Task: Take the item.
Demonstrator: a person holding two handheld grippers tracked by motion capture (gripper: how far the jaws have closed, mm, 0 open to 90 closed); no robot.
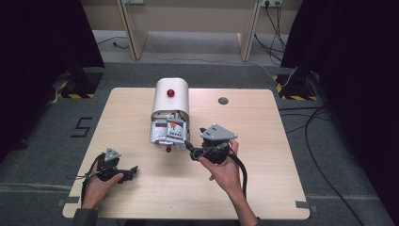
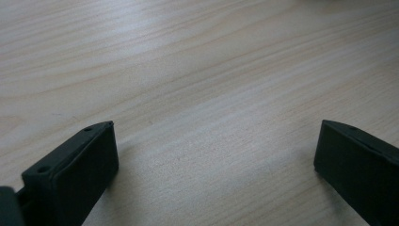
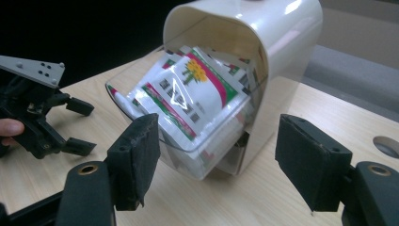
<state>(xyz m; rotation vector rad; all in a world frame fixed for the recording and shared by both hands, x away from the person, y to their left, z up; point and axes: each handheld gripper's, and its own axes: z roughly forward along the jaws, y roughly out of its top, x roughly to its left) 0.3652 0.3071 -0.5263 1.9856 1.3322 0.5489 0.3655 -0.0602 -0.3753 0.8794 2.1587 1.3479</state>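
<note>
A white round-topped box [image 1: 171, 96] with a red knob [image 1: 170, 92] on top stands at the table's middle. Its clear front flap [image 1: 169, 134] is tipped open toward me, with printed sachets [image 3: 197, 89] packed behind it. In the right gripper view that clear flap [image 3: 188, 117] lies just ahead of my right gripper [image 3: 216, 122], whose jaws stand wide apart and touch nothing. From above, the right gripper [image 1: 190, 149] points left at the flap's lower corner. My left gripper [image 1: 131, 172] rests open on the table at the near left, over bare wood [image 2: 217, 127].
The wooden table [image 1: 263, 141] has a round cable hole [image 1: 223, 100] at the back right. A small red knob [image 1: 168, 149] sits at the flap's near edge. Far off in the right gripper view is the left gripper [image 3: 87, 127]. Dark curtains flank the table.
</note>
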